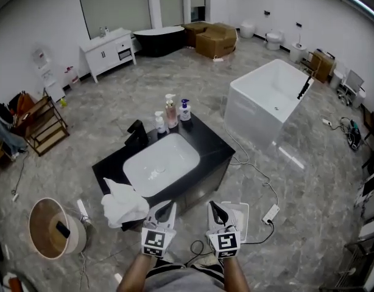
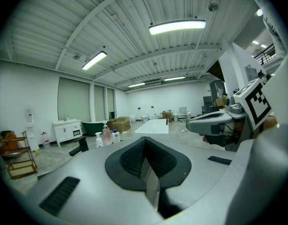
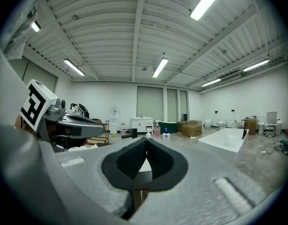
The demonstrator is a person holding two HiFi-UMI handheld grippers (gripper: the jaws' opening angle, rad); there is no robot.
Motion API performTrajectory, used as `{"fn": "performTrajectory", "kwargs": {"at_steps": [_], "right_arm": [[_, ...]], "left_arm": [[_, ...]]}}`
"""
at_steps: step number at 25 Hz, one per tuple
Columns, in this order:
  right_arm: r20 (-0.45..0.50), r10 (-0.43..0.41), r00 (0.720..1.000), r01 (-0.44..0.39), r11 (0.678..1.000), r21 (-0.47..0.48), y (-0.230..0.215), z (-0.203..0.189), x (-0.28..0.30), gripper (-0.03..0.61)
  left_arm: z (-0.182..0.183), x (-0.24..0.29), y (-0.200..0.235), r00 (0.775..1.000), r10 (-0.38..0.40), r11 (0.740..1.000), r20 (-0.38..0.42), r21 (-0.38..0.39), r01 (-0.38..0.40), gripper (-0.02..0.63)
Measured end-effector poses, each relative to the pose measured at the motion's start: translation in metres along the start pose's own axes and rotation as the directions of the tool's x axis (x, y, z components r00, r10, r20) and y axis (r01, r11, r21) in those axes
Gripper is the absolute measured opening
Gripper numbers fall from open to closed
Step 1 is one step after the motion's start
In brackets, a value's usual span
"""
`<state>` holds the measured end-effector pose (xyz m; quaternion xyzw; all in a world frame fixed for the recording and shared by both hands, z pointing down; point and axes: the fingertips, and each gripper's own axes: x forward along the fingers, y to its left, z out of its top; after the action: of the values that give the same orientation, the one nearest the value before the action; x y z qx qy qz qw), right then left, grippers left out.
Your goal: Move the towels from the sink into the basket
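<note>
A heap of white towels (image 1: 123, 202) lies on the front left corner of the black vanity counter (image 1: 206, 143), beside the white sink (image 1: 169, 154). A round woven basket (image 1: 53, 229) stands on the floor to the left of the vanity, with a dark item inside. My left gripper (image 1: 164, 210) (image 2: 145, 139) hovers in front of the vanity, just right of the towels, shut and empty. My right gripper (image 1: 216, 212) (image 3: 146, 140) is alongside it, pads together, nothing held. Both point towards the vanity.
Three pump bottles (image 1: 171, 111) and a black faucet (image 1: 137, 132) stand behind the basin. A white bathtub (image 1: 266, 99) stands to the right. A power strip (image 1: 271, 213) with its cable and a white tray (image 1: 242, 215) lie on the floor. A wooden shelf (image 1: 45, 126) is at the left.
</note>
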<state>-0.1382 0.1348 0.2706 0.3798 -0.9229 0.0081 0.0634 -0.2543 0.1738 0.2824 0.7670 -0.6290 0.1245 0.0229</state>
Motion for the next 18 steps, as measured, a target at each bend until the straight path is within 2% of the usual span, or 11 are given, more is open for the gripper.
{"fn": "performTrajectory", "kwargs": {"at_steps": [5,10,15,18], "right_arm": [[-0.004,0.106,0.994,-0.106,0.994,-0.012,0.091,0.003,0.033,0.0],[-0.026,0.195,0.98,-0.196,0.98,-0.024,0.164,-0.003,0.061,0.0],[-0.047,0.3,0.953,-0.301,0.953,-0.029,0.231,-0.01,0.088,0.0],[-0.061,0.37,0.927,-0.372,0.928,-0.03,0.269,-0.022,0.104,0.0]], "left_arm": [[-0.027,-0.062,0.071,0.995,0.101,0.994,-0.021,-0.03,-0.102,0.009],[-0.057,-0.116,0.129,0.979,0.199,0.977,-0.052,-0.064,-0.202,0.009],[-0.087,-0.163,0.173,0.955,0.286,0.95,-0.085,-0.108,-0.294,0.009],[-0.111,-0.187,0.193,0.935,0.335,0.928,-0.118,-0.13,-0.349,0.009]]}}
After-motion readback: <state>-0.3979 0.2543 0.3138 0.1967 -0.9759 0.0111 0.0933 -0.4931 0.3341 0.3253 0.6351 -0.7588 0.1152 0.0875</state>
